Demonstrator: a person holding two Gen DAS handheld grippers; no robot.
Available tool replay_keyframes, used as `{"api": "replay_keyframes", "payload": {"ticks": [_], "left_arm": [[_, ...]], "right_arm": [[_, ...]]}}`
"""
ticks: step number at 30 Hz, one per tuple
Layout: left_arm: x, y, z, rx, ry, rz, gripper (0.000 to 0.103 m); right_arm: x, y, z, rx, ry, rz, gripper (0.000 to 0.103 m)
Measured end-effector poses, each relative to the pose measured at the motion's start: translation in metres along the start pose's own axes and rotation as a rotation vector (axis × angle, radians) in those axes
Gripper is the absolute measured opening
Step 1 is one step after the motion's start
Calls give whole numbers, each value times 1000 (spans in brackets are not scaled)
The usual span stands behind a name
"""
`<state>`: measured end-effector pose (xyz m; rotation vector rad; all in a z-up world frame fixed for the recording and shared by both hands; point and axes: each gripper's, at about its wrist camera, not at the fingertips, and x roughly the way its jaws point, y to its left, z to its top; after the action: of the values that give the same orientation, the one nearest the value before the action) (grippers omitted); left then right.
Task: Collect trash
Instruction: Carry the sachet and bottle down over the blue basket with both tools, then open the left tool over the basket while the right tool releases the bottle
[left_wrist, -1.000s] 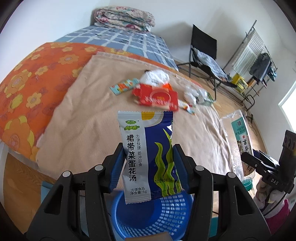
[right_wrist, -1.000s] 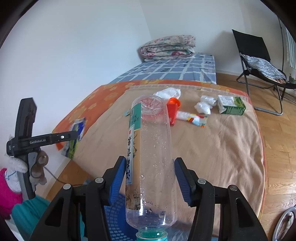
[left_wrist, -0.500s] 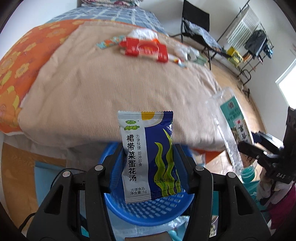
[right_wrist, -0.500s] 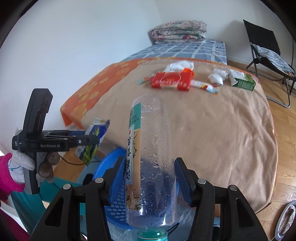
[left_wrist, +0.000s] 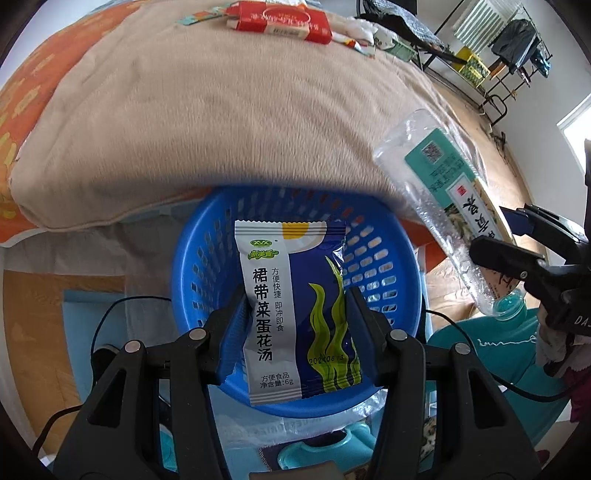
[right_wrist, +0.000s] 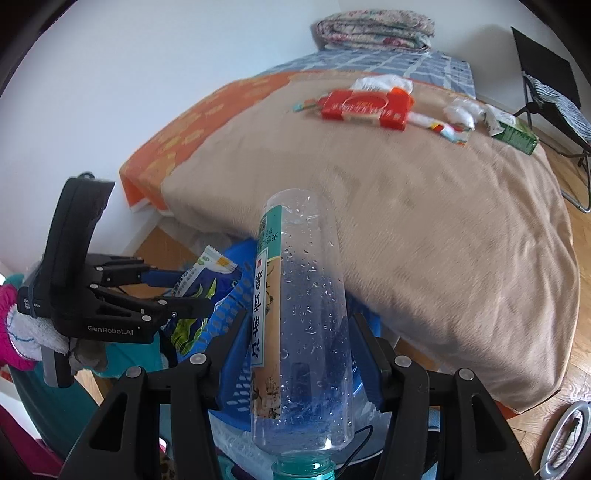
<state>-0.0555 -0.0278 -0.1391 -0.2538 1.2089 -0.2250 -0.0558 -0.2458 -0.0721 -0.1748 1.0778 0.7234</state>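
L claw (left_wrist: 295, 314) pinching soup packet (left_wrist: 295, 314) over basket (left_wrist: 207, 243), R claw (right_wrist: 299, 332) pinching bottle (right_wrist: 306, 314)

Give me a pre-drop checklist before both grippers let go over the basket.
1. Left gripper shut on soup packet: ok.
2. Packet over blue basket opening: ok.
3. Right gripper shut on plastic bottle: ok.
4. Bottle fully over basket: cannot tell; the left wrist view shows it angled at the rim.
5. Basket has room: ok, looks empty.
6. Red package and green carton left on blanket: not ok.
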Motion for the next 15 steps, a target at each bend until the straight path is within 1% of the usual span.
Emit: {"api": "replay_keyframes", "payload": {"ticks": [6, 15], "left_arm": [[8, 2, 1, 1, 22, 9, 53], [14, 0, 2, 9, 35, 16, 53]], "right_arm": [[14, 6, -2, -18, 55, -1, 56], [21, 11, -3, -22, 84, -2, 56]]}}
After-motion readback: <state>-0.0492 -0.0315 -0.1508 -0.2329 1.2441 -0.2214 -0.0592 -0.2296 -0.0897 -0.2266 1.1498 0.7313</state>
